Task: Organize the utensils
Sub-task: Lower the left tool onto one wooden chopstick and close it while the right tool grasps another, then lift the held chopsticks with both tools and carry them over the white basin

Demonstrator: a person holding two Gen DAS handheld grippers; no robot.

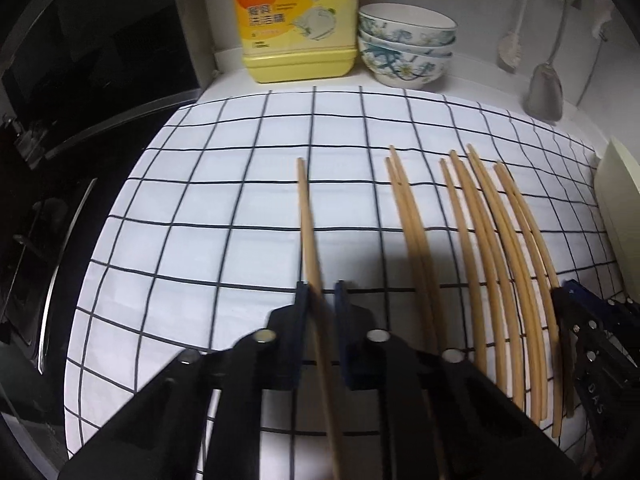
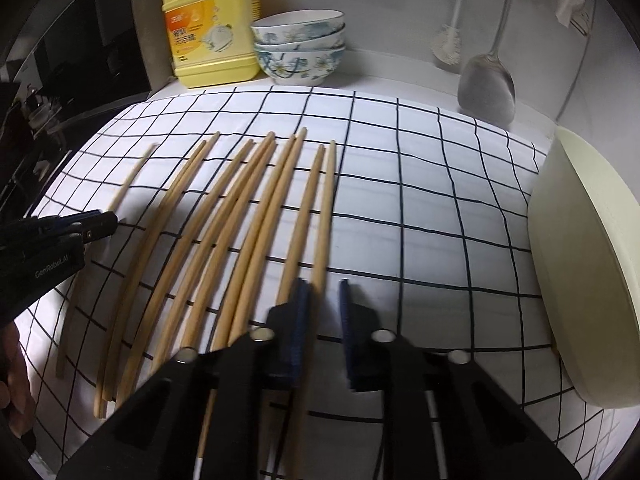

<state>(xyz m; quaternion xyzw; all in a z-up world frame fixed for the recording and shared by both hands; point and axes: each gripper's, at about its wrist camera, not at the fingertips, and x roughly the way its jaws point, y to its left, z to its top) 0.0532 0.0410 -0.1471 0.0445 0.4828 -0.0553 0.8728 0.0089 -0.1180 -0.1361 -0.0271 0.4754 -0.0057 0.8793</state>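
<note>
Several wooden chopsticks (image 2: 224, 240) lie side by side on a white cloth with a black grid (image 2: 420, 220). My right gripper (image 2: 325, 284) is shut on the rightmost chopstick (image 2: 326, 208), which runs back between the blue pads. My left gripper (image 1: 320, 286) is shut on a single chopstick (image 1: 306, 220) that sits apart, left of the row (image 1: 480, 240). The right wrist view shows the left gripper (image 2: 114, 222) from the side, clamped on that lone stick (image 2: 134, 176). The right gripper (image 1: 566, 294) shows at the right edge of the left wrist view.
At the back stand a yellow detergent bottle (image 1: 298, 20) and stacked patterned bowls (image 1: 406, 46). A metal ladle (image 2: 486, 88) and a brush (image 2: 448, 46) hang on the wall. A cream dish (image 2: 580, 280) borders the cloth on the right, a black hob (image 1: 80, 80) on the left.
</note>
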